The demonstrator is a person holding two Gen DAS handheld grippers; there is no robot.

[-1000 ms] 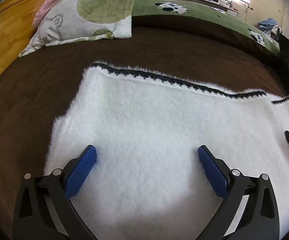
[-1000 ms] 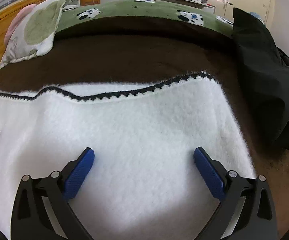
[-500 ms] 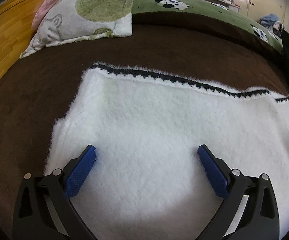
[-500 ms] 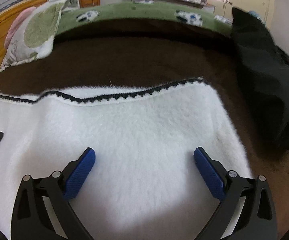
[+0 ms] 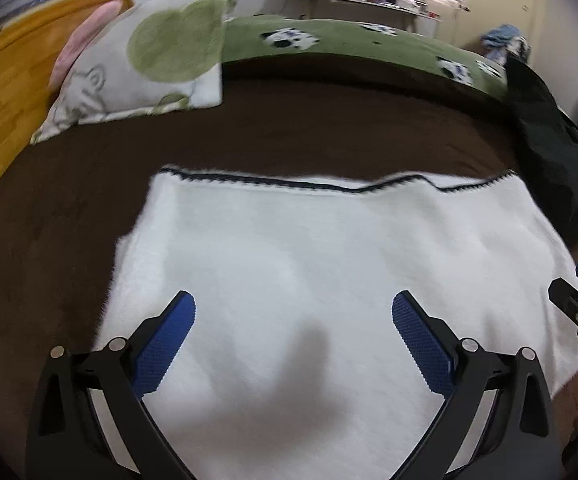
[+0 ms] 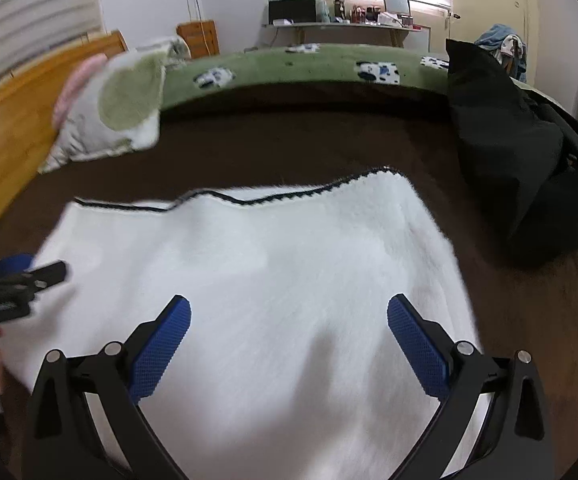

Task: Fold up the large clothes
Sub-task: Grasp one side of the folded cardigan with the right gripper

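A fluffy white garment (image 5: 329, 264) with a dark zigzag trim (image 5: 289, 182) along its far edge lies folded flat on the brown bedspread (image 5: 329, 136). My left gripper (image 5: 293, 320) hovers open above the garment's near left part, nothing between its blue pads. My right gripper (image 6: 289, 320) hovers open above the near right part of the same white garment (image 6: 289, 256). The right gripper's tip (image 5: 577, 304) shows at the left wrist view's right edge. The left gripper (image 6: 17, 280) shows at the right wrist view's left edge.
A white and green pillow (image 5: 149, 64) and a wooden headboard (image 5: 13, 80) lie at the far left. A green blanket (image 5: 349, 40) runs along the far side of the bed. A black garment pile (image 6: 521, 160) sits to the right. A desk (image 6: 349, 28) stands behind.
Both grippers have pulled back and risen, so the whole garment and more of the room show. Both stay open. The garment has not moved.
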